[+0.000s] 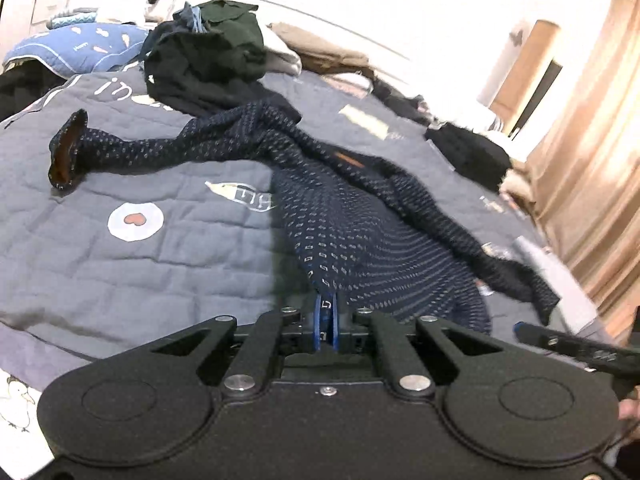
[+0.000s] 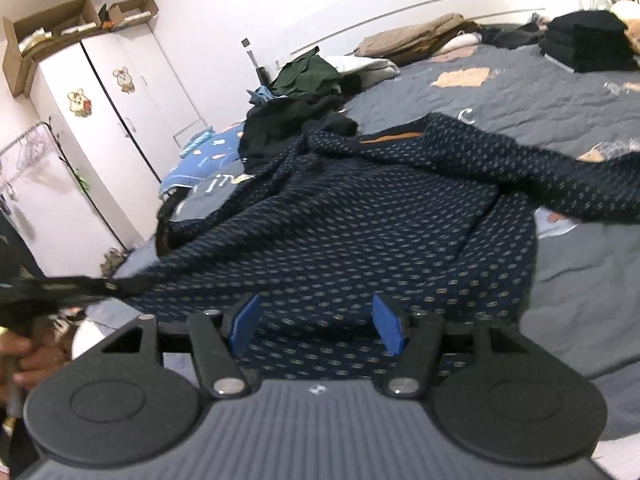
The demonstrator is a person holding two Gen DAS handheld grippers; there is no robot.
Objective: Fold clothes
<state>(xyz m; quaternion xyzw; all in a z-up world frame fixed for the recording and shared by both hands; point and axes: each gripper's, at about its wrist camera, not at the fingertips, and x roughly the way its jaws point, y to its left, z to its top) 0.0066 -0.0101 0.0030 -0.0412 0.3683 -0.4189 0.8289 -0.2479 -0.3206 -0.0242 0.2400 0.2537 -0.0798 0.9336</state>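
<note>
A navy sweater with a small dotted pattern (image 1: 360,232) lies spread on the grey quilt (image 1: 140,272). One sleeve stretches left and ends in a cuff (image 1: 68,152); the other trails to the right (image 1: 516,276). My left gripper (image 1: 327,314) is shut on the sweater's hem, which is pulled up taut from the bed. In the right wrist view the sweater (image 2: 360,220) fills the middle. My right gripper (image 2: 316,328) stands open just above its lower edge, the blue pads (image 2: 390,328) wide apart and not pressing on the cloth. The left gripper (image 2: 60,288) shows at the left edge, drawing the hem out.
A heap of dark and green clothes (image 1: 208,56) lies beyond the sweater's collar, with beige bedding (image 2: 416,40) behind it. Folded black clothes (image 2: 584,40) are stacked at the far right of the bed. A white wardrobe (image 2: 100,120) stands to the left and a curtain (image 1: 592,160) hangs to the right.
</note>
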